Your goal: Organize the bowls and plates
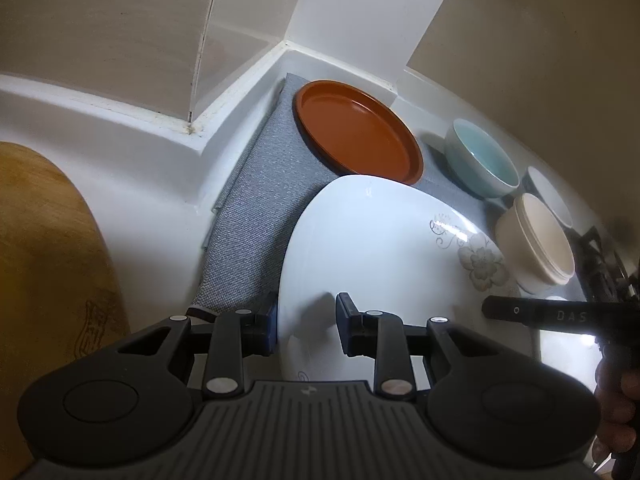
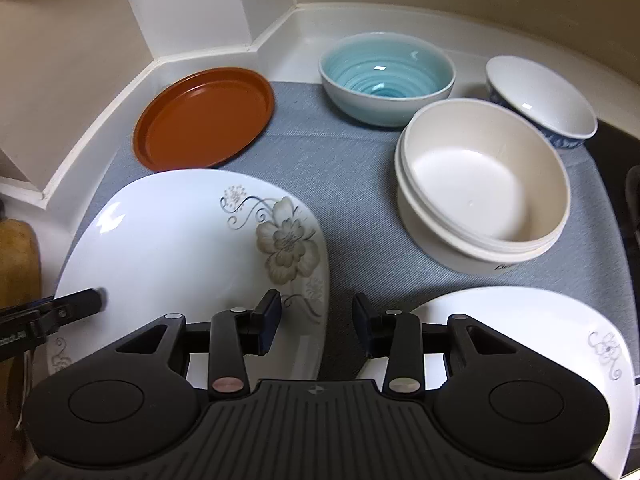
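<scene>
2 grippers straddling opposite edges of 1 flowered white plate (image 2: 172,248), both sets of jaws apart.

Left gripper (image 1: 308,318) angled down with the plate's left rim in its gap, outer pad just beside the rim, inner finger above the plate's face; contact impossible to tell. Right gripper (image 2: 318,316) spread across the plate's right edge, 1 finger over the flower print, the other over the grey mat (image 2: 352,184), no pad pressing. Plate at the mat's near left, far edge close to the orange plate (image 2: 204,116) in the corner. At the back, a teal bowl (image 2: 386,76) and a blue-patterned white bowl (image 2: 540,100); in front of them, nested cream bowls (image 2: 480,184). Near right, a 2nd flowered plate (image 2: 520,320). Far left, a wooden board (image 1: 44,256) on the white counter (image 1: 152,168).
</scene>
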